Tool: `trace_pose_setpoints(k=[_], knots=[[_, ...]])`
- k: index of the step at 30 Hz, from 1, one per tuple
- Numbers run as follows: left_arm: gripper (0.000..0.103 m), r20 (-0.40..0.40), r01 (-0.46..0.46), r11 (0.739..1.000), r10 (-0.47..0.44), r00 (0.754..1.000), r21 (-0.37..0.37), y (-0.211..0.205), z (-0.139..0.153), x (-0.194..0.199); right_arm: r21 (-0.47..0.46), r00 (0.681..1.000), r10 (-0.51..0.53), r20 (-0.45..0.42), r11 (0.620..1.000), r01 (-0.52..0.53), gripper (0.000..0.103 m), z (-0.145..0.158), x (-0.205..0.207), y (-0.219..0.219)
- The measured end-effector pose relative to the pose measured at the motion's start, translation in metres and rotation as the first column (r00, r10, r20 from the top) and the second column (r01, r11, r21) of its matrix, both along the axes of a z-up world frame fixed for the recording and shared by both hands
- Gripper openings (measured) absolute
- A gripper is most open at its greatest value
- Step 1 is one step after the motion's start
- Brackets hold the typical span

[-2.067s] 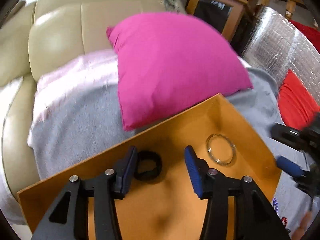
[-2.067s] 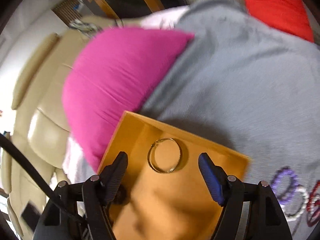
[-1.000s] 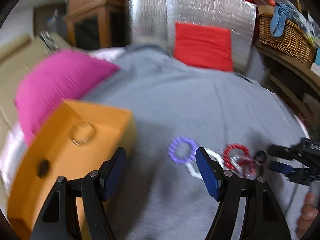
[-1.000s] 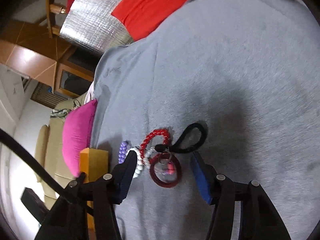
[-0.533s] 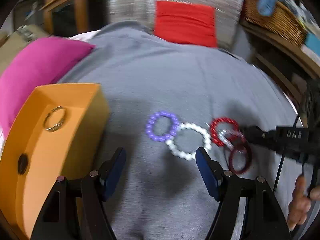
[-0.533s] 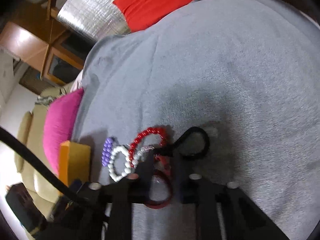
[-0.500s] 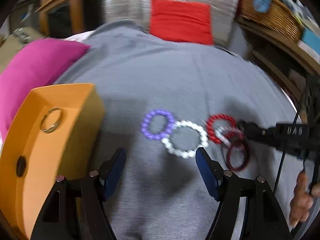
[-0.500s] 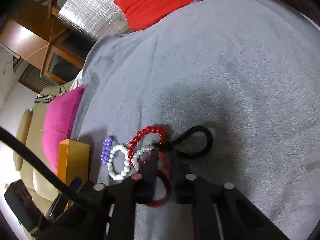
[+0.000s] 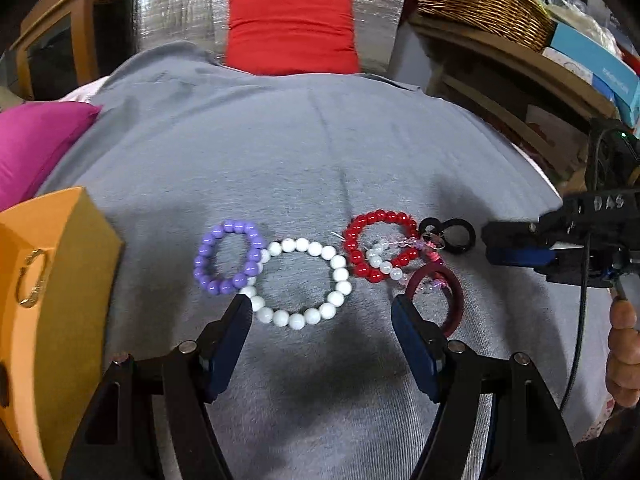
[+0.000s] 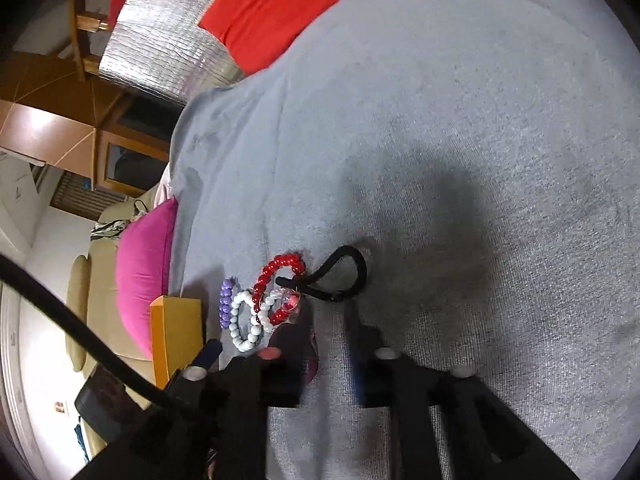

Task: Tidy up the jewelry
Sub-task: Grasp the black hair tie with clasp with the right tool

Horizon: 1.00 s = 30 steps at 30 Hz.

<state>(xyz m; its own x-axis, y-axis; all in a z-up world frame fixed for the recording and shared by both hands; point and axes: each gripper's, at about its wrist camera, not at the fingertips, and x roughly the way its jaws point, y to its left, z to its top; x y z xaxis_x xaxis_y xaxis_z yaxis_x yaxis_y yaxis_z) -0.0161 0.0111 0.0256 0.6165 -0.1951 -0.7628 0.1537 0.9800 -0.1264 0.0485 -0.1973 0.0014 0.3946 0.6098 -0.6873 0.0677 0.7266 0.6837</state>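
Several bracelets lie in a row on the grey blanket [image 9: 280, 152]: a purple bead bracelet [image 9: 234, 226], a white bead bracelet [image 9: 296, 322], a red bead bracelet [image 9: 380, 216], a dark red bangle [image 9: 454, 304] and a black loop [image 9: 464, 236]. My left gripper [image 9: 322, 316] is open just short of the white bracelet, holding nothing. My right gripper [image 10: 326, 340] points at the black loop [image 10: 354, 272]; its jaws are opening, with only blanket between them. An orange box [image 9: 68, 280] at the left holds a gold ring [image 9: 28, 284].
A pink cushion [image 9: 32, 148] lies behind the box. A red cushion [image 9: 292, 36] leans on a silver foil panel [image 9: 180, 8] at the far edge. A shelf with a wicker basket [image 9: 488, 0] stands at the right. A person's hand [image 9: 624, 356] holds the right gripper.
My left gripper swung from the orange box over to the bracelets and came down closer to the white one. My right gripper shut near the black loop, then parted again.
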Motion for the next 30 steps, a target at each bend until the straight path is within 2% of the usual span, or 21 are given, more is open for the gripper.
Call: trace_pose_setpoints(k=[1, 2, 3, 4, 5, 6, 8, 9, 10, 11, 14, 16, 18, 22, 24, 26, 28, 30], knots=[[0.073, -0.001, 0.014, 1.000, -0.014, 1.000, -0.005, -0.001, -0.002, 0.001, 0.006, 1.000, -0.003, 0.004, 1.000, 0.003, 0.050, 0.001, 0.001, 0.000], [0.072, -0.002, 0.024, 1.000, -0.024, 1.000, -0.003, -0.002, -0.004, 0.002, 0.014, 1.000, -0.013, 0.020, 1.000, 0.012, 0.055, 0.002, 0.001, 0.000], [0.071, 0.000, 0.037, 0.999, -0.037, 0.999, 0.007, -0.004, -0.006, 0.001, 0.015, 0.999, -0.023, 0.038, 1.000, 0.023, 0.055, 0.004, 0.000, 0.000], [0.065, 0.008, 0.051, 0.998, -0.051, 0.999, 0.022, -0.006, -0.007, 0.001, 0.013, 0.998, -0.025, 0.062, 1.000, 0.025, 0.055, 0.007, 0.000, 0.002], [0.055, 0.015, 0.061, 0.998, -0.062, 0.998, 0.032, -0.006, -0.007, 0.000, 0.012, 0.997, -0.020, 0.069, 1.000, 0.019, 0.055, 0.008, 0.001, 0.004], [0.050, 0.021, 0.072, 0.997, -0.073, 0.997, 0.040, -0.007, -0.007, -0.001, 0.013, 0.997, -0.013, 0.081, 1.000, 0.012, 0.055, 0.010, 0.001, 0.008], [0.031, 0.022, 0.081, 0.996, -0.082, 0.996, 0.025, -0.006, -0.007, 0.000, -0.001, 0.994, 0.000, 0.108, 1.000, 0.000, 0.055, 0.013, 0.002, 0.018], [0.026, 0.022, 0.084, 0.996, -0.085, 0.996, 0.016, -0.004, -0.007, -0.001, -0.017, 0.993, 0.009, 0.122, 1.000, -0.007, 0.052, 0.015, 0.002, 0.024], [0.015, 0.021, 0.095, 0.995, -0.095, 0.995, -0.001, -0.003, -0.007, -0.001, -0.029, 0.991, 0.018, 0.132, 0.999, -0.014, 0.048, 0.016, 0.003, 0.029], [0.010, 0.016, 0.103, 0.995, -0.103, 0.995, -0.011, -0.002, -0.008, 0.000, -0.040, 0.990, 0.025, 0.138, 0.999, -0.019, 0.047, 0.016, 0.004, 0.034], [0.008, 0.015, 0.122, 0.993, -0.121, 0.992, -0.004, -0.002, -0.008, -0.002, -0.132, 0.985, 0.036, 0.166, 0.991, -0.014, 0.046, 0.015, 0.006, 0.049], [0.007, 0.008, 0.124, 0.992, -0.124, 0.992, 0.002, -0.001, -0.008, -0.002, -0.175, 0.985, 0.055, 0.164, 0.984, -0.026, 0.031, 0.009, 0.010, 0.057], [0.007, 0.002, 0.120, 0.993, -0.120, 0.993, 0.015, 0.000, -0.008, -0.002, -0.200, 0.987, 0.071, 0.144, 0.979, -0.041, 0.022, 0.004, 0.013, 0.061], [0.007, 0.037, 0.115, 0.993, -0.115, 0.993, 0.018, 0.000, 0.000, -0.005, -0.215, 0.984, 0.067, 0.167, 0.976, -0.030, 0.012, 0.012, 0.008, 0.058], [0.018, 0.058, 0.110, 0.993, -0.112, 0.992, 0.033, -0.002, 0.004, -0.006, -0.202, 0.983, 0.050, 0.179, 0.979, -0.013, 0.012, 0.016, 0.004, 0.050], [0.048, 0.080, 0.109, 0.993, -0.112, 0.990, 0.049, -0.006, 0.004, -0.007, -0.178, 0.983, 0.033, 0.178, 0.984, -0.001, 0.012, 0.018, 0.001, 0.040], [0.052, 0.080, 0.116, 0.991, -0.122, 0.989, 0.065, -0.012, 0.000, -0.007, -0.147, 0.986, 0.014, 0.168, 0.989, 0.011, 0.012, 0.018, -0.001, 0.031], [0.052, 0.044, 0.129, 0.990, -0.132, 0.990, 0.066, -0.015, -0.009, -0.002, -0.124, 0.988, 0.010, 0.156, 0.992, 0.010, 0.012, 0.017, -0.002, 0.025]])
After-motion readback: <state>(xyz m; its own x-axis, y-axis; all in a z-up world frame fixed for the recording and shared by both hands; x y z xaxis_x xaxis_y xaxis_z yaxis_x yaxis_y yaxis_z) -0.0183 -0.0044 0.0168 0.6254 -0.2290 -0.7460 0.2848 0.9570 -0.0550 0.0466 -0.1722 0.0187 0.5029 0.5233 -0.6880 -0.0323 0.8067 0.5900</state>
